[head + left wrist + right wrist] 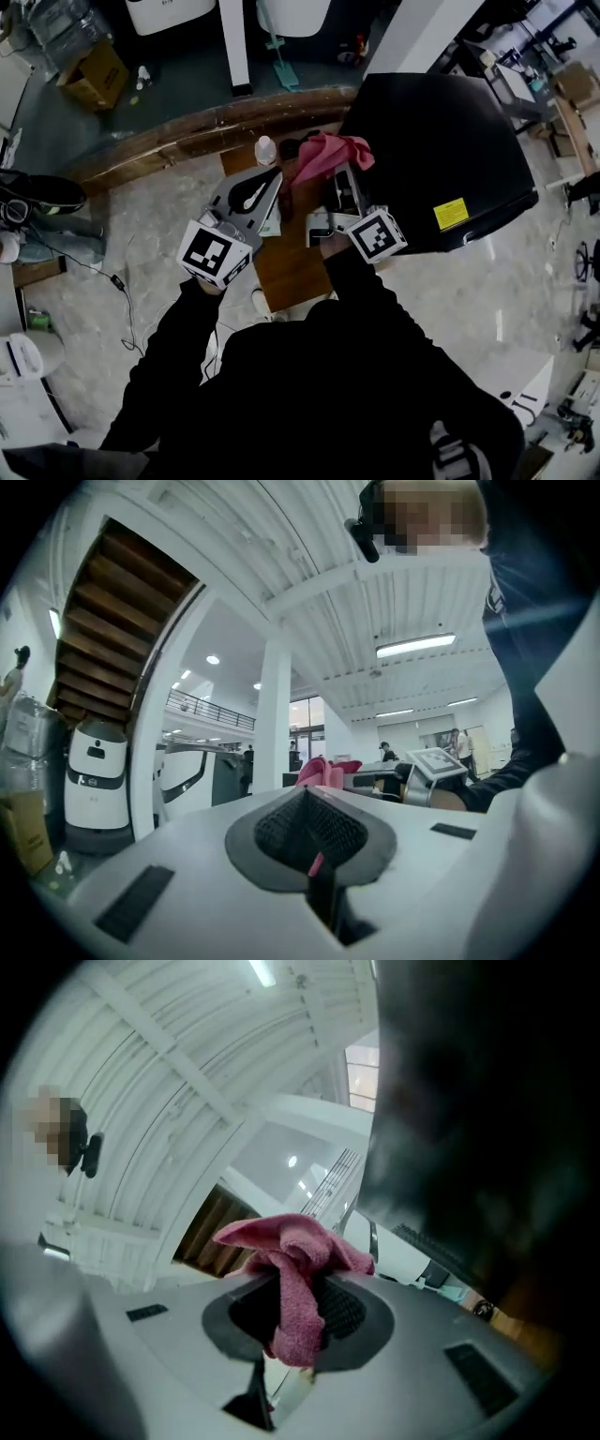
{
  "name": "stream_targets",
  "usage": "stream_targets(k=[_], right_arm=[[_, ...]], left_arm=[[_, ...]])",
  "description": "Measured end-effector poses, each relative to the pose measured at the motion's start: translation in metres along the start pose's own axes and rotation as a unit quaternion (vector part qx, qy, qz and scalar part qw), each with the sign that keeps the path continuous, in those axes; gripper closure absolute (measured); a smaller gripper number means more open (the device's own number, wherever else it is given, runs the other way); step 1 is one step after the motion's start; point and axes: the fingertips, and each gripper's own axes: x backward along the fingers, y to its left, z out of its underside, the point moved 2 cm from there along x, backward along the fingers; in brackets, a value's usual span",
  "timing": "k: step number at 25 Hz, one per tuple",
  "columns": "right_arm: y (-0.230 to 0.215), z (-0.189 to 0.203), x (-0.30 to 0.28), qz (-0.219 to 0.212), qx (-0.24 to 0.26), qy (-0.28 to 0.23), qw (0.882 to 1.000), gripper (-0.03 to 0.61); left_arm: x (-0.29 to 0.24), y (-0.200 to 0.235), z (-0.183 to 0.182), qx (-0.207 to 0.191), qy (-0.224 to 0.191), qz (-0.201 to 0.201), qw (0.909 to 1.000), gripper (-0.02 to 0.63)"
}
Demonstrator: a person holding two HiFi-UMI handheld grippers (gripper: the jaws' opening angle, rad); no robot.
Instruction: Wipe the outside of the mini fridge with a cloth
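The left claw (306, 801) is clenched, its two dark ribbed pads pressed flat against each other with nothing caught between them. From the head view it lies to the left of the mini fridge (441, 159), apart from it, over a small wooden table (291, 267) that stands just beside the fridge's left face. Its marker cube (214, 253) points back toward the person. A white bottle (265, 150) stands on the far end of that table, left of the fridge and near the left claw's tip.

Closer to the fridge, the right claw (295, 1274) grips a pink cloth (328, 155). The cloth is pinched between the pads, with folds bunching above them and a loose end hanging down in front. The cloth sits next to the fridge's upper left corner, at its edge; whether it touches the black surface I cannot tell. In the right gripper view the fridge fills the right side as a dark wall close beside the cloth.

The fridge itself is black and boxy and stands on pale flooring. A yellow label (451, 214) is stuck low on its near face, to the right of the right claw's marker cube (377, 234).
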Motion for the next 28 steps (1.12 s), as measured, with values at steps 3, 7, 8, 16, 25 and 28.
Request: stream_targets(k=[3, 7, 8, 16, 25, 28], right_arm=[[-0.019, -0.020, -0.005, 0.029, -0.014, -0.060, 0.998, 0.502], [-0.065, -0.025, 0.004, 0.118, -0.088, -0.129, 0.981, 0.502], [-0.073, -0.026, 0.003, 0.127, -0.108, -0.147, 0.975, 0.502], [-0.127, -0.021, 0.005, 0.141, -0.238, -0.231, 0.933, 0.502], [-0.197, 0.017, 0.008, 0.183, -0.299, -0.224, 0.909, 0.503], [-0.229, 0.034, 0.016, 0.208, -0.302, -0.211, 0.906, 0.503]], left_arm=[[-0.021, 0.003, -0.012, -0.004, -0.015, 0.034, 0.9993, 0.607], [-0.044, 0.006, -0.018, -0.031, -0.020, 0.059, 0.9976, 0.607], [-0.049, 0.008, -0.018, -0.035, -0.020, 0.064, 0.9972, 0.607], [-0.081, 0.011, 0.011, -0.044, 0.005, 0.079, 0.9959, 0.607], [-0.128, 0.020, 0.078, -0.027, 0.080, 0.087, 0.9926, 0.607], [-0.146, 0.016, 0.117, -0.018, 0.108, 0.085, 0.9903, 0.607]])
